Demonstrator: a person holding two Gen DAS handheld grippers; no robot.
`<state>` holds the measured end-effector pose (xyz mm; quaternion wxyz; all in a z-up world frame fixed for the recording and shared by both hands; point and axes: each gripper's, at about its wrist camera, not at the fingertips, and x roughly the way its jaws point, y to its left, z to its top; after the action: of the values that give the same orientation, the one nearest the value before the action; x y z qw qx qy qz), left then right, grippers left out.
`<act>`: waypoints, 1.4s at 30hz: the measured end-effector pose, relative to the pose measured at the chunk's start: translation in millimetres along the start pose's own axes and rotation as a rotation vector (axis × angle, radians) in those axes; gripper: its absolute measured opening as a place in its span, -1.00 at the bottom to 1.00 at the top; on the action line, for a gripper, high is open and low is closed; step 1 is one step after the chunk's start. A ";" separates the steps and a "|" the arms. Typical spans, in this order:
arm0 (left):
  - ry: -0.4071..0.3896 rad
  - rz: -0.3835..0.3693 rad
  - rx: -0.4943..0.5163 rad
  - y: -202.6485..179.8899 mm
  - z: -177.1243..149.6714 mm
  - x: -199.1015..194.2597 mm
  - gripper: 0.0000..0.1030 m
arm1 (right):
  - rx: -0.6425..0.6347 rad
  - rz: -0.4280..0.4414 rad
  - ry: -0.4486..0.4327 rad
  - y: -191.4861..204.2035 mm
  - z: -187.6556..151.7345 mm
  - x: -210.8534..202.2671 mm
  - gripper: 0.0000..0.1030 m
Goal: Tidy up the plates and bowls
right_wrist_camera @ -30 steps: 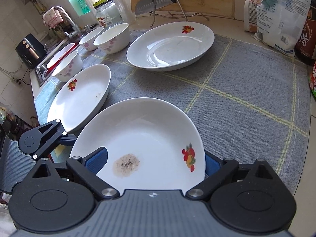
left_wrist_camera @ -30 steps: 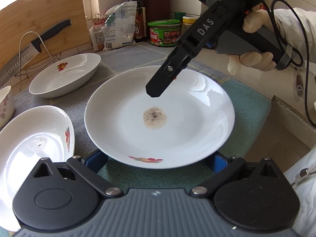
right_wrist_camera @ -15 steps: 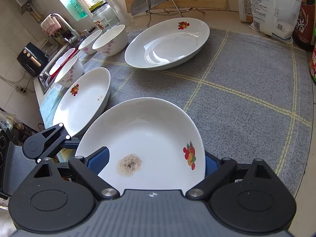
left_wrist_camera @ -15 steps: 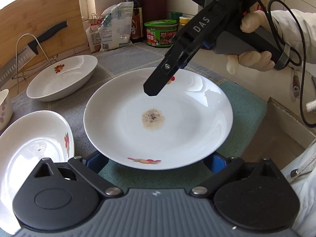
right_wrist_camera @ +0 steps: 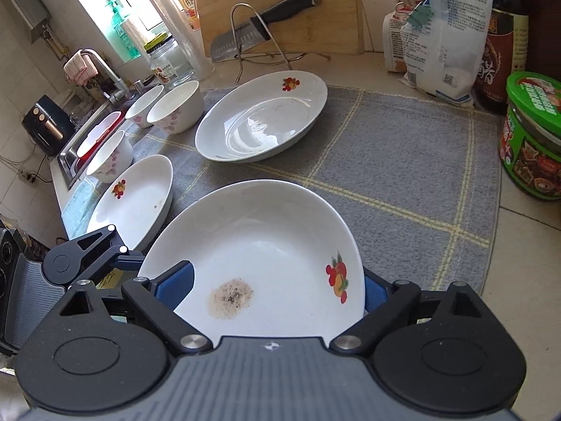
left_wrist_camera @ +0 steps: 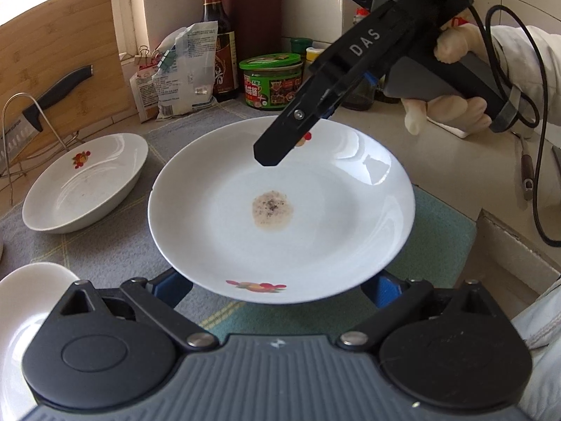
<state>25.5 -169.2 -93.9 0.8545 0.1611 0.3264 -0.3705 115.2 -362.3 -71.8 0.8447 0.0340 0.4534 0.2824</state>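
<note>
Both the left hand-held gripper and the right hand-held gripper were spread wide, gripping opposite rims of the soiled plate raised above the grey mat on the desk. If either grip had slackened or the two had drifted apart, the plate probably would have tipped and dropped onto the shallow dish just beside it.

The white plate bears red-and-orange fruit prints and a brown speckled stain, above a grey mat with yellow lines.

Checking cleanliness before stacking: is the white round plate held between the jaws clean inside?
No. The white round plate has a brownish speckled residue patch on its inner surface, near the right gripper.
</note>
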 end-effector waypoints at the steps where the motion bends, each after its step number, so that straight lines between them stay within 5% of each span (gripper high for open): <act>1: -0.001 -0.002 0.003 -0.9 3.1 3.8 0.95 | 0.001 -0.005 -0.005 -3.6 0.8 -2.0 0.90; 21: 0.022 -0.016 0.012 -5.2 42.0 67.1 0.95 | 0.027 -0.078 -0.029 -68.2 13.5 -0.2 0.90; 42: 0.049 -0.018 0.020 0.5 46.0 80.1 0.95 | 0.037 -0.092 -0.026 -78.0 14.2 9.1 0.90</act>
<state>87.1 -234.9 -114.3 0.8412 0.1755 0.3451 -0.3774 165.1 -420.3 -94.7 0.8619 0.0322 0.4484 0.2344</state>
